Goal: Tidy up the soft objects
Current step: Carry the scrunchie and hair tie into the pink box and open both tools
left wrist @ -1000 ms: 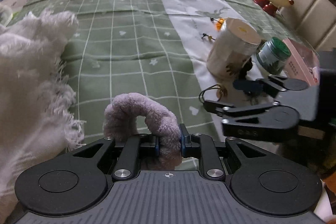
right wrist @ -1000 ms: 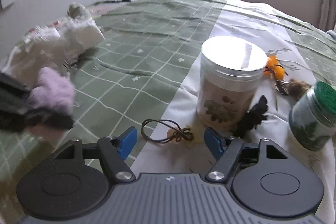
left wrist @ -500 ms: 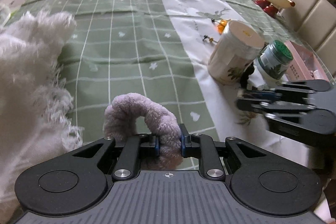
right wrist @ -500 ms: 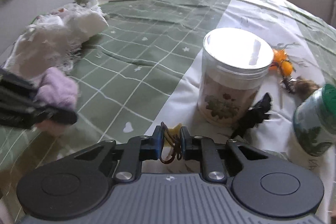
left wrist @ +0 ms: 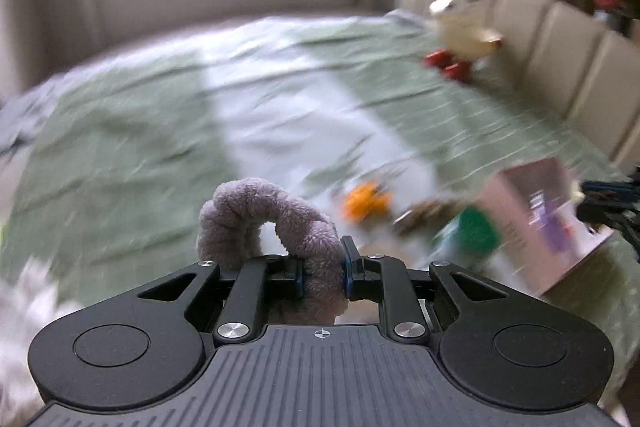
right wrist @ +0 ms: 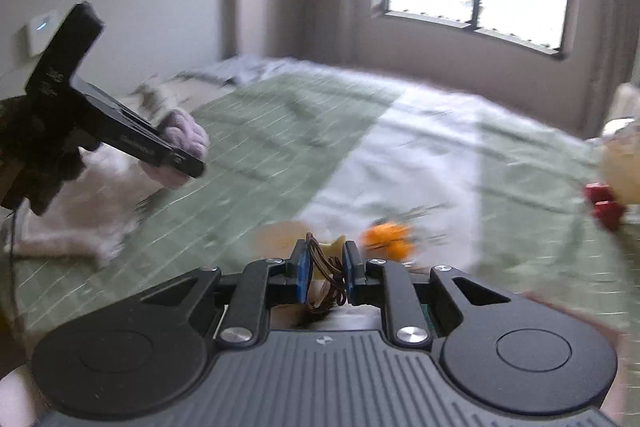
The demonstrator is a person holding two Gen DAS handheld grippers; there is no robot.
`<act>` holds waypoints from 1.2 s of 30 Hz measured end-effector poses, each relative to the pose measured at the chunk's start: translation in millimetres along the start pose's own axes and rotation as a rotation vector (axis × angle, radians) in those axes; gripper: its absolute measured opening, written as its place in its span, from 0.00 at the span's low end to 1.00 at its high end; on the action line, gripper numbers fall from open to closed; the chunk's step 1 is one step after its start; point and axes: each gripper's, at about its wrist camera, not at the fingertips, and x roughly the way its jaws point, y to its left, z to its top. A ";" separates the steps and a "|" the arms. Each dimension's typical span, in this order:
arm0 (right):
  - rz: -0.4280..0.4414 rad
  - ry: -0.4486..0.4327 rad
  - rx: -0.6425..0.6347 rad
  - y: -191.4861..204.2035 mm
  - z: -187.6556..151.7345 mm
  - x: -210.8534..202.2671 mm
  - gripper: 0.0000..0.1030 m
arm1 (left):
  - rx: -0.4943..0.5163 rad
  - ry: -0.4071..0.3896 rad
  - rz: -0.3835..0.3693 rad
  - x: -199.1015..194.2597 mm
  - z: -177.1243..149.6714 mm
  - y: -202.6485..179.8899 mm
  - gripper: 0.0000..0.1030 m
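Observation:
My left gripper is shut on a fluffy mauve scrunchie and holds it above the green checked bedspread. It also shows in the right wrist view, at the left, with the scrunchie in it. My right gripper is shut on a thin brown hair tie with a yellow charm, lifted off the bed. The right gripper shows at the right edge of the left wrist view. Both views are blurred by motion.
A white fringed blanket lies at the left. An orange hair ornament, a green-lidded jar and a pink box lie on the bed. A plush toy with red feet rests against the padded headboard.
Both grippers have lifted and tilted up, so the window and walls are now in view. The right gripper closed on the brown hair tie and raised it. The left still holds the scrunchie.

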 end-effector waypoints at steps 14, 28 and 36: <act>-0.307 0.003 0.304 -209.0 -54.4 -49.5 0.17 | 0.058 -0.002 -0.486 164.2 45.8 -227.3 0.22; -0.209 0.162 0.468 -273.6 -94.1 23.6 0.17 | 0.167 0.034 -0.384 202.8 15.0 -271.8 0.26; -0.176 0.247 0.548 -289.2 -83.3 32.8 0.33 | 0.197 0.254 -0.416 224.2 38.2 -287.2 0.26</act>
